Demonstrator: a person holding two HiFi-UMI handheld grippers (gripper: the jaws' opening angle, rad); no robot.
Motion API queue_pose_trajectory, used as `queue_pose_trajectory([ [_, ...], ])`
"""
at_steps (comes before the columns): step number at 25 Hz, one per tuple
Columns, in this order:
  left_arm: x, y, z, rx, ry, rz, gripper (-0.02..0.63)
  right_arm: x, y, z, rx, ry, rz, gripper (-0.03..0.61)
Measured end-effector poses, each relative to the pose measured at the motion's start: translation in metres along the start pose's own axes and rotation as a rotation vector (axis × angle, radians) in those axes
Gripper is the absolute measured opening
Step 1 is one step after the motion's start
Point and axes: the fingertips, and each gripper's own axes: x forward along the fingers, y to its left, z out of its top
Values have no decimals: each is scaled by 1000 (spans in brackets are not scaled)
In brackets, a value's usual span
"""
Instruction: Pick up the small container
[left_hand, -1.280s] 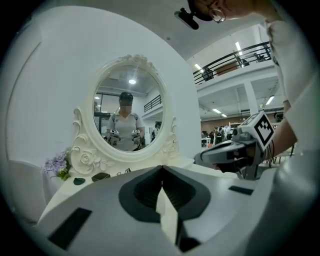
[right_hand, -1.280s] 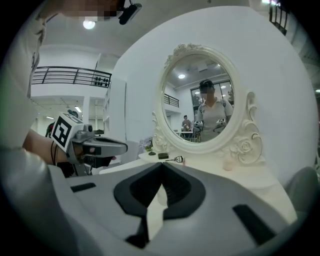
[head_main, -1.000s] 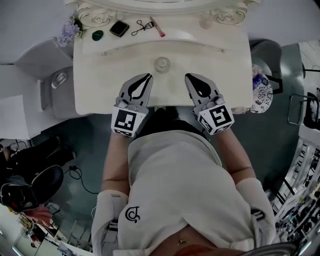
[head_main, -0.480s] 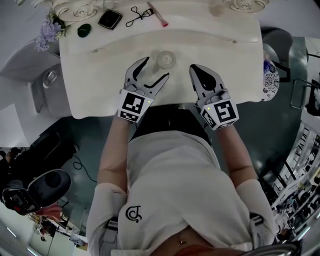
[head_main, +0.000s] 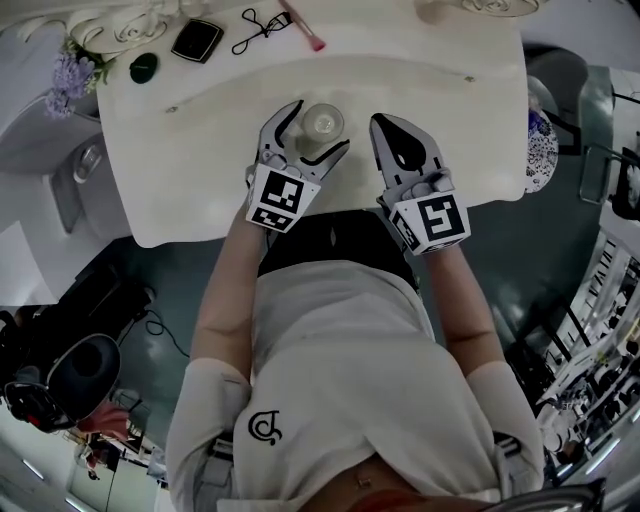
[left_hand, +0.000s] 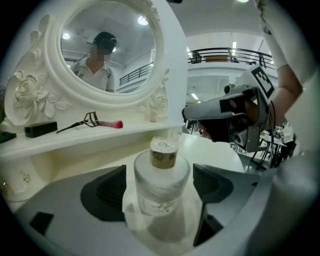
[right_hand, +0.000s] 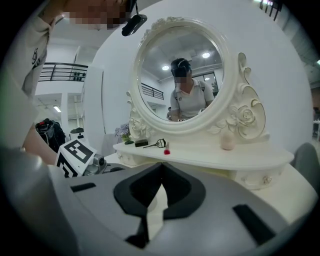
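Note:
The small container (head_main: 322, 122), a frosted round jar with a gold neck and clear cap (left_hand: 162, 153), stands upright on the cream dressing table (head_main: 180, 150). My left gripper (head_main: 318, 128) has one jaw on each side of it, and the jaws are opening. In the left gripper view the dark pads (left_hand: 107, 192) stand apart from the jar's sides, with a gap on each side. My right gripper (head_main: 388, 128) hovers just right of the jar with its jaws closed together and nothing between them (right_hand: 159, 167).
An oval mirror (left_hand: 107, 47) rises behind the table's raised shelf. On the shelf lie a black compact (head_main: 196, 39), an eyelash curler (head_main: 256, 30), a pink brush (head_main: 305, 30), a green item (head_main: 144, 67) and a beige egg-shaped sponge (right_hand: 228, 141). Purple flowers (head_main: 66, 75) sit far left.
My left gripper moved forward to the jar and went from shut to wide open, so its jaws now flank the jar. The right gripper stayed shut beside it.

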Motion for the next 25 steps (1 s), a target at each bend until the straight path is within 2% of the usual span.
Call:
queue_pose_trajectory([
  [4,11,1,-11,29,60,-4,413,4,-6,-3,13,9,-13,8],
  [9,18,1,-16,57,95,-2,411,6,-14,-3,20,13,-33,8],
  [12,20,1,-19,108,133,1,350,5,-17,-4,26,21,-42,8],
  [25,18,2,-20,96,122,4,347,1,-19,-12,39,40,-57,8],
])
